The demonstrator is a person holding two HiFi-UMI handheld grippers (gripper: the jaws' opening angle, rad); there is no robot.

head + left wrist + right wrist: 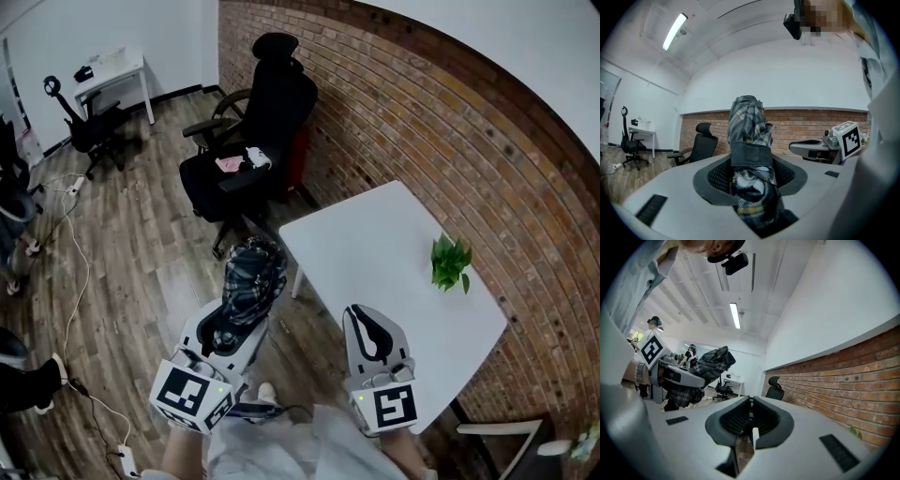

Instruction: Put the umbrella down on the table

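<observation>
A folded plaid umbrella sticks out forward from my left gripper, which is shut on its lower part. In the left gripper view the umbrella stands up between the two dark pads of the left gripper, strap wrapped round it. My right gripper hovers just off the near-left edge of the white table; the jaws stand together with nothing between them. The right gripper view shows the right gripper with its pads closed, and the umbrella off to its left. Both grippers point level.
A small green plant stands near the table's right edge. A black office chair holding small items sits beyond the table by the brick wall. Farther left are another chair, a small white desk and cables on the wooden floor.
</observation>
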